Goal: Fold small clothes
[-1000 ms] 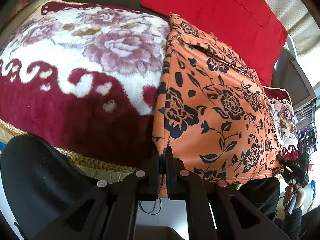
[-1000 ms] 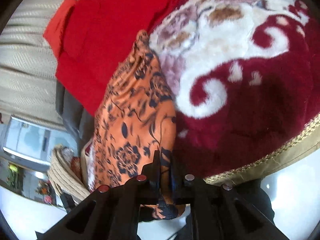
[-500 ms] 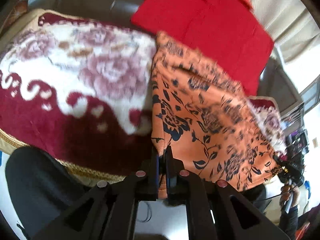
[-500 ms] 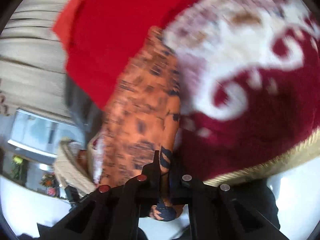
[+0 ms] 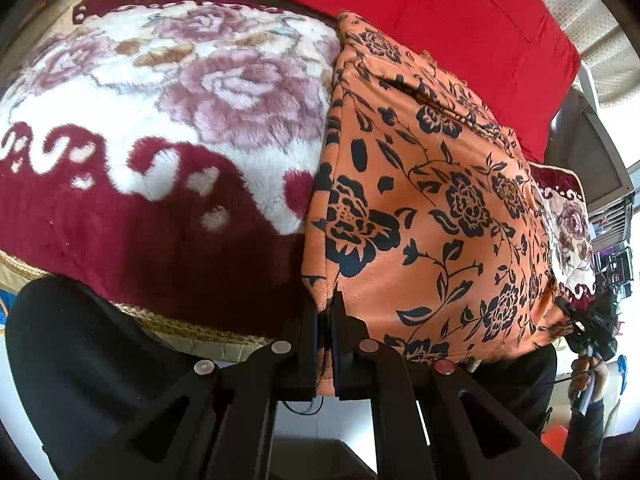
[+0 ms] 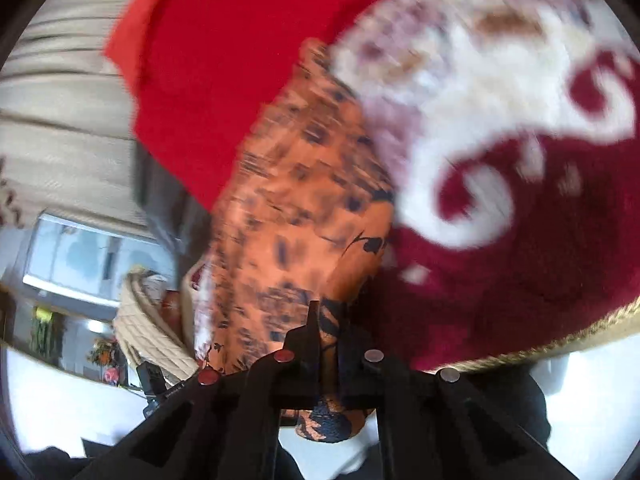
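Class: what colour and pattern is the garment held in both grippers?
Orange garment with dark floral print; clearest in the left wrist view.

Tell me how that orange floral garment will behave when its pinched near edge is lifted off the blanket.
Probably floppy: the orange floral garment drapes over the floral blanket and shows soft creases. It looks thin and light, so the far part should trail and sag. Both the left gripper and the right gripper pinch its hem, which should keep that edge fairly straight.
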A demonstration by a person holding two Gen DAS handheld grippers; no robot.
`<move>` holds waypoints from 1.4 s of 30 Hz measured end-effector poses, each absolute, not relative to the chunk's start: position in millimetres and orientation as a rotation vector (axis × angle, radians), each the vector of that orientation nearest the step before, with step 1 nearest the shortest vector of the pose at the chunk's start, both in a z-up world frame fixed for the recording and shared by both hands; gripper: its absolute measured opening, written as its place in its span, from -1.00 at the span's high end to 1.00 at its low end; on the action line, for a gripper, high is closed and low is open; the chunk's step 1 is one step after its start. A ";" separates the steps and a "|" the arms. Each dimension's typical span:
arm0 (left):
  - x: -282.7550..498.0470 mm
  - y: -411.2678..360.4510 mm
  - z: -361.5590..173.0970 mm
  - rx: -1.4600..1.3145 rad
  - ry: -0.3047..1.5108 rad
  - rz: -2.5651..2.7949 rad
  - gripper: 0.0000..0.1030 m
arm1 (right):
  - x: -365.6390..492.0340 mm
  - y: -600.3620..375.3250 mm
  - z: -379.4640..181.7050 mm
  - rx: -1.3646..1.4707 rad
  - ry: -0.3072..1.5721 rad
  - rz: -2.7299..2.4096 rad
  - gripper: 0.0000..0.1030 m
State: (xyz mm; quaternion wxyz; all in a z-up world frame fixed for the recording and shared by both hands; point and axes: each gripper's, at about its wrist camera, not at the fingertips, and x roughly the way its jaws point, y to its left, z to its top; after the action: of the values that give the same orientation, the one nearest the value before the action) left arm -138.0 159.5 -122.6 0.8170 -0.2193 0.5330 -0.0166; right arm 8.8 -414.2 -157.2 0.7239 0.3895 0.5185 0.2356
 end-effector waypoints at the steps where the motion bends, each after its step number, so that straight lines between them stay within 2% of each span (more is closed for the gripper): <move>1: -136.1 159.2 -111.2 -0.466 1.106 -0.052 0.90 | 10.6 -414.1 -158.4 0.856 1.161 0.524 0.87; 4: -115.0 166.0 -56.9 -0.487 0.957 -0.117 0.90 | 27.7 -412.4 -125.2 0.879 1.063 0.622 0.87; 9: -16.0 185.6 24.1 -0.506 0.676 -0.125 0.88 | 126.2 -417.2 -37.0 0.966 0.753 0.775 0.87; 11: 38.3 185.9 22.3 -0.465 0.646 -0.043 0.81 | 179.8 -411.1 -17.2 0.969 0.675 0.750 0.80; 12: 63.6 184.0 14.0 -0.435 0.668 -0.004 0.54 | 203.6 -406.8 -18.8 0.976 0.670 0.717 0.80; 13: 88.7 181.8 1.1 -0.398 0.703 0.038 -0.01 | 228.9 -401.5 -26.6 0.967 0.696 0.671 0.55; 14: 113.1 179.4 -16.6 -0.351 0.744 0.070 -0.17 | 249.9 -396.6 -39.6 0.932 0.742 0.590 0.01; 15: 121.6 181.4 -29.9 -0.341 0.782 0.102 -0.19 | 262.1 -391.9 -56.4 0.905 0.795 0.481 -0.27; 16: 121.9 185.2 -42.8 -0.349 0.819 0.138 -0.19 | 265.1 -387.0 -73.2 0.890 0.845 0.414 -0.39; 22: 39.7 205.1 -75.3 -0.436 0.805 0.180 -0.19 | 167.5 -380.9 -108.2 0.875 0.817 0.368 -0.39; 25: 13.3 186.3 -94.1 -0.442 0.843 0.125 -0.19 | 124.1 -367.3 -138.3 0.940 0.900 0.358 -0.40; 31: 52.4 144.8 -118.4 -0.416 0.909 0.132 -0.25 | 150.7 -341.5 -151.5 1.006 0.898 0.307 -0.40; 32: 63.7 144.9 -122.0 -0.414 0.938 0.172 -0.19 | 160.6 -339.7 -153.6 1.024 0.895 0.275 -0.40; 33: 70.7 145.4 -123.9 -0.421 0.946 0.192 0.45 | 167.7 -337.5 -158.0 1.036 0.895 0.249 -0.37; 34: 77.3 146.2 -125.0 -0.434 0.963 0.198 0.65 | 174.4 -335.2 -159.9 1.041 0.899 0.219 -0.01; 35: 85.0 150.3 -123.9 -0.477 0.990 0.205 0.68 | 182.2 -333.2 -160.9 1.044 0.917 0.225 0.81; 37: 84.2 153.3 -109.1 -0.481 0.968 0.201 0.71 | 186.8 -330.9 -152.8 1.033 0.937 0.217 0.82; 42: 26.0 156.0 -32.7 -0.432 0.808 0.128 0.74 | 143.6 -330.4 -72.3 0.932 0.830 0.324 0.83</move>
State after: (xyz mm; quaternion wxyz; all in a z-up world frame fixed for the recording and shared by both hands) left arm 26.0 156.0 -32.7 0.8950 -0.2083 0.3897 0.0616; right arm 143.6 -330.4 -72.3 0.7993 0.4342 0.3870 0.1510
